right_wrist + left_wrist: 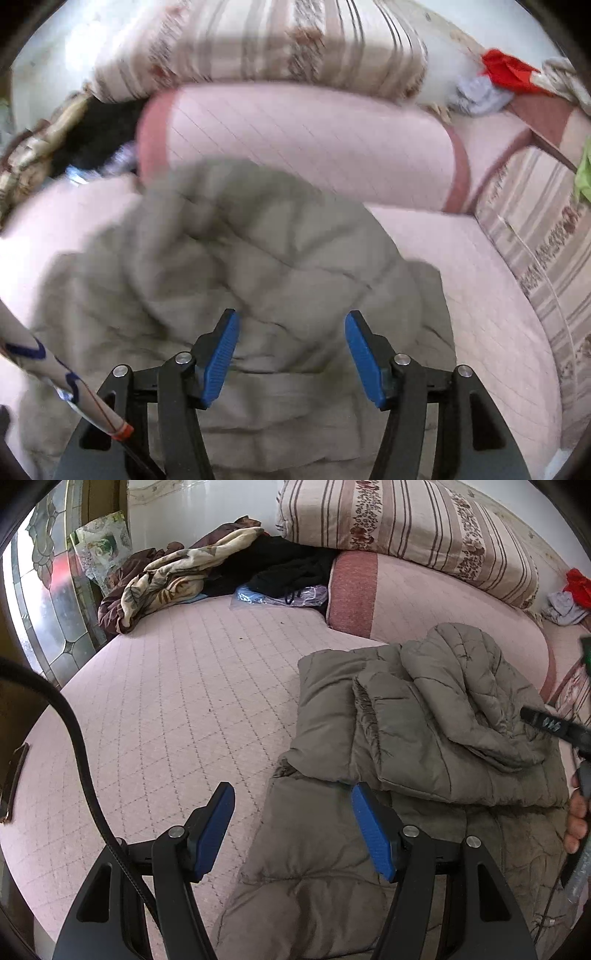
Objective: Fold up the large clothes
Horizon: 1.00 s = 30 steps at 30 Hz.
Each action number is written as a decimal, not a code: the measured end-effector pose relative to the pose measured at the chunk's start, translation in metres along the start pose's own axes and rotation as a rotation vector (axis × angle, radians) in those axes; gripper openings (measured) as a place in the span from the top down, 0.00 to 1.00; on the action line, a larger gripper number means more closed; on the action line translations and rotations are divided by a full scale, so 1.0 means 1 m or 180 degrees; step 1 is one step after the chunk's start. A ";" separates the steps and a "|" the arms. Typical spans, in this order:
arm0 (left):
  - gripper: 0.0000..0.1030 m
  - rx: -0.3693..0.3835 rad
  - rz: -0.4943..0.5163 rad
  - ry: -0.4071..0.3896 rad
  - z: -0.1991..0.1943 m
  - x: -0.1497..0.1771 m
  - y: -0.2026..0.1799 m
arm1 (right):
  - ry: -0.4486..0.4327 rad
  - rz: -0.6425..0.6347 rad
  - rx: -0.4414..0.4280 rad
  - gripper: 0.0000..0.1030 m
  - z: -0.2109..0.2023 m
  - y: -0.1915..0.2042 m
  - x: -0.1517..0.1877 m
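A grey-olive puffer jacket [424,738] lies on the pink quilted bed [177,709], its upper part doubled over the lower part. My left gripper [295,834] hovers open over the jacket's left edge, its pads pressing on nothing. The jacket's hem lies below its right finger [373,834]. At the right edge, one finger [546,722] of the other gripper reaches over the folded part, with a person's hand [576,823] behind it. In the blurred right wrist view, my right gripper [293,354] stands open just above the jacket [240,258], gripping nothing.
A pink folded blanket [424,590] and a striped floral quilt [406,528] are stacked at the bed's far side. Beside them lie a brown-and-cream blanket [162,579], black clothes [288,565] and plastic bags. A stained-glass pane [48,602] is on the left. Red cloth [509,74] sits far right.
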<state>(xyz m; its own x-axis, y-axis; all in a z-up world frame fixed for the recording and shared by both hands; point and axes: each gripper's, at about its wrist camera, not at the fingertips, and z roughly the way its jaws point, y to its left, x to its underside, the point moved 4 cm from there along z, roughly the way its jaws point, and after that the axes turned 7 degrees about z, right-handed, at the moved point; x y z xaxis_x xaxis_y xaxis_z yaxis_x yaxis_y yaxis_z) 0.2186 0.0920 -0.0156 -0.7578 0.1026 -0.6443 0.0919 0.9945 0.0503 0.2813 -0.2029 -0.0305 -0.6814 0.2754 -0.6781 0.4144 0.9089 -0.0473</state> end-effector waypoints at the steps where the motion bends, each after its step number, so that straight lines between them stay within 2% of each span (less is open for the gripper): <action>1: 0.37 -0.0007 0.0019 -0.0003 0.000 0.000 -0.002 | 0.0169 -0.0002 -0.0004 0.38 0.017 -0.002 0.009; 2: 0.37 -0.0012 0.0033 -0.0006 0.001 0.000 -0.004 | 0.0236 -0.0013 0.0004 0.37 0.028 -0.001 0.015; 4: 0.37 -0.0015 0.0063 -0.0011 0.001 -0.001 -0.007 | 0.0193 -0.0069 0.0041 0.36 0.034 0.001 0.021; 9: 0.37 -0.0034 0.0116 -0.0013 0.001 0.000 -0.012 | 0.0208 -0.0078 0.0082 0.35 0.032 0.003 0.021; 15: 0.37 0.0065 0.0059 -0.0087 -0.015 0.000 -0.014 | 0.0034 -0.0076 0.0039 0.35 -0.014 -0.011 0.024; 22: 0.37 0.0148 0.0042 -0.0205 -0.035 0.007 -0.020 | -0.0101 -0.0021 0.0068 0.31 -0.067 -0.049 0.042; 30: 0.37 0.0320 0.0047 -0.0229 -0.049 0.021 -0.035 | -0.0112 0.0173 0.0187 0.31 -0.087 -0.101 0.048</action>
<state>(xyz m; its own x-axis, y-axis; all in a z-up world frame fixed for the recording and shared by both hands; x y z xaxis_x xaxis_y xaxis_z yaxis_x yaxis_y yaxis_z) 0.1672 0.0604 0.0066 -0.7080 0.1118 -0.6974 0.1696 0.9854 -0.0142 0.1542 -0.2540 0.0052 -0.6357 0.3118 -0.7061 0.4856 0.8726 -0.0519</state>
